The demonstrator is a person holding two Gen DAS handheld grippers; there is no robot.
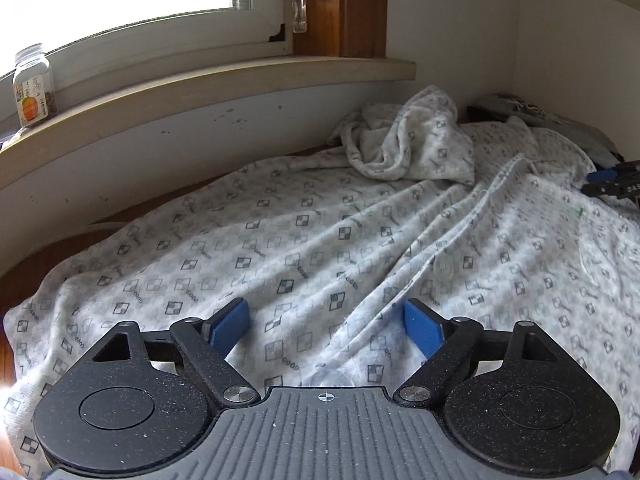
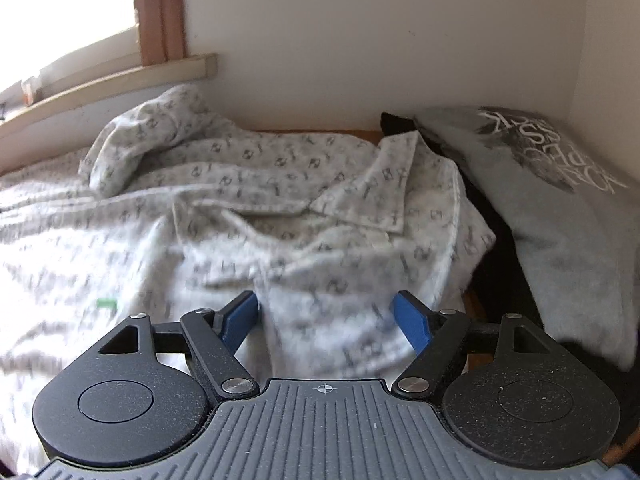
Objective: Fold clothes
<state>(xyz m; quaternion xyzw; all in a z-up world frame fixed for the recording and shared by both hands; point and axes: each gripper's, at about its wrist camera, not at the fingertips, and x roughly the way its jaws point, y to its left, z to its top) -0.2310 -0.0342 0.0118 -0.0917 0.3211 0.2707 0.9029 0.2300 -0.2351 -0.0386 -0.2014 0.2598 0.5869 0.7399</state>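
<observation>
Partly blurring in the right view, the shirt is lying spread; both the left gripper and right gripper are hovering spread, pinching nothing, while a black garment is hiding under a grey one.

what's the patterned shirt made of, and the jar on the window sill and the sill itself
Patterned shirt: soft woven or brushed cotton by the look, matte, rumpling into loose folds; fibre not certain.
Jar: clear plastic or glass, glossy, contents visible through it; which one I cannot tell.
Window sill: pale painted or laminated wood, smooth, with a squared edge; likely wood, not sure.
</observation>
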